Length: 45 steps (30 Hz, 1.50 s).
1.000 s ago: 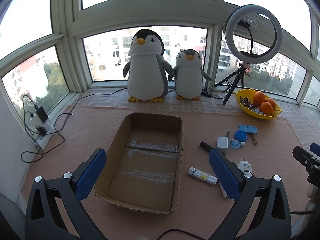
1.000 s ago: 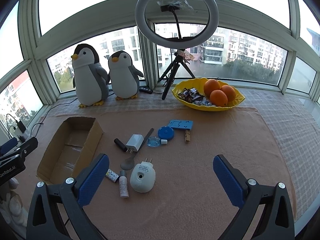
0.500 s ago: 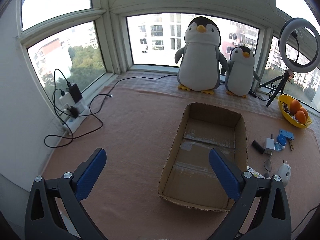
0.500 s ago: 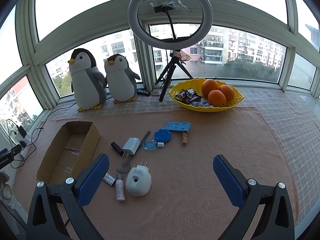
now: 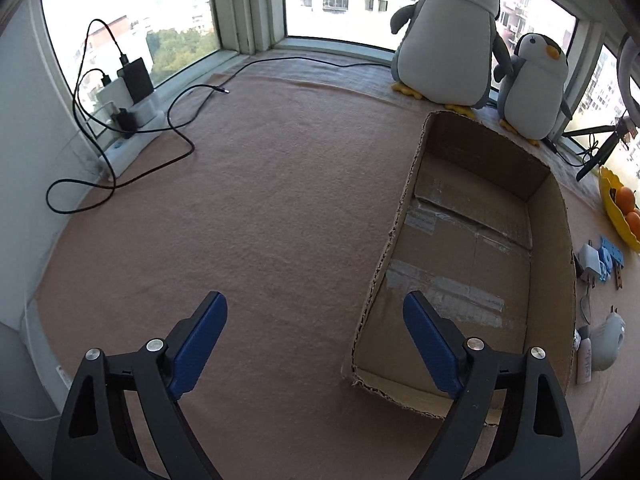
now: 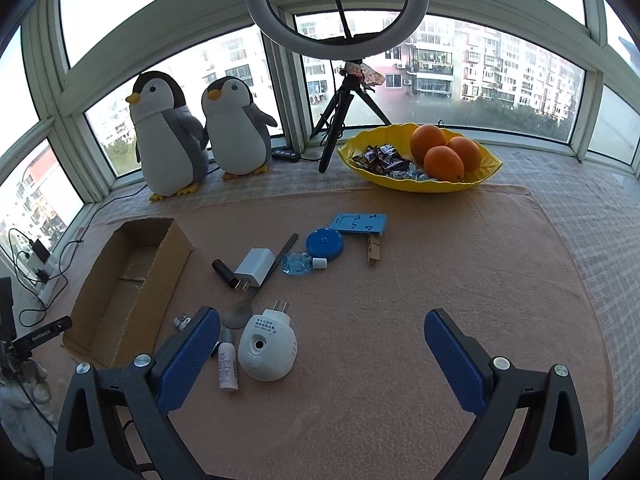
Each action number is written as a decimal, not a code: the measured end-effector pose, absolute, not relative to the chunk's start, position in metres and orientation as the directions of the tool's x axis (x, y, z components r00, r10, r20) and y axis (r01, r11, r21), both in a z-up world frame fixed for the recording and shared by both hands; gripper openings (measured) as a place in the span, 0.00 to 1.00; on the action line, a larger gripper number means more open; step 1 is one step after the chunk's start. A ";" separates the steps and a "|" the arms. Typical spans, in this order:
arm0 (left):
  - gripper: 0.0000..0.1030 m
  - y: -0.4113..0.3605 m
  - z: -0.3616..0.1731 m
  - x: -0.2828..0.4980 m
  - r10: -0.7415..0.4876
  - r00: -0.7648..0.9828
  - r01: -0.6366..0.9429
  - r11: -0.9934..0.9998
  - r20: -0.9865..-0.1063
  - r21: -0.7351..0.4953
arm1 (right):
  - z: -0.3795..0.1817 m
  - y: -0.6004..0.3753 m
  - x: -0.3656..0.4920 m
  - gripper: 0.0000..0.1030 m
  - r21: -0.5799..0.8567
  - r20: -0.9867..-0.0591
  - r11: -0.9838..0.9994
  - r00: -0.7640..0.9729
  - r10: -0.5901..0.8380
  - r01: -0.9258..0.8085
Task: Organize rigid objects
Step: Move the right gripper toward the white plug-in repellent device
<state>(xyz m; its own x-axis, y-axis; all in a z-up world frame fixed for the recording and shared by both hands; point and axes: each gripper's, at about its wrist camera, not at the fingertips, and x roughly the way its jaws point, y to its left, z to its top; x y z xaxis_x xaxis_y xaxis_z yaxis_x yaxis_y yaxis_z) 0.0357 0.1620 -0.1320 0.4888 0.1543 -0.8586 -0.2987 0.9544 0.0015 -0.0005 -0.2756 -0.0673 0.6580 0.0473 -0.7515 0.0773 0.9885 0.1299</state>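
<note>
The cardboard box (image 5: 472,264) is sitting empty on the pink cloth (image 5: 280,200), with the loose items lying just beside its right wall: a white plug-in device (image 6: 267,350), a small white bottle (image 6: 227,364), a spoon (image 6: 256,292), a white charger (image 6: 254,266), a blue round case (image 6: 325,243) and a clothespin (image 6: 374,250). Nothing is packed yet, so the sorting looks to be only starting. The left gripper (image 5: 316,320) is straddling the box's left wall, its jaws having just been narrowing with only that wall between them, the pads not pressing it; it may be steadying the box. The right gripper (image 6: 322,344) is hovering wide and empty near the plug-in device. The next move is probably lowering it over that device and closing.
</note>
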 end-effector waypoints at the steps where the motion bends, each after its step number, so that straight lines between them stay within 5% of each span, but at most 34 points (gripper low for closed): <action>1: 0.85 0.162 -0.135 0.038 0.149 0.483 -0.297 0.955 -0.863 -0.001 | -0.072 -0.275 0.001 0.95 0.135 -0.761 0.988 0.647 0.056 0.074; 19: 0.61 0.154 -0.165 0.047 0.103 0.438 -0.244 0.970 -0.893 -0.008 | -0.117 -0.244 0.024 0.91 0.150 -0.843 0.987 0.528 0.100 0.053; 45: 0.59 0.149 -0.172 0.052 0.085 0.446 -0.222 0.975 -0.891 -0.018 | -0.165 -0.222 0.057 0.85 0.072 -0.913 0.993 0.408 0.027 0.096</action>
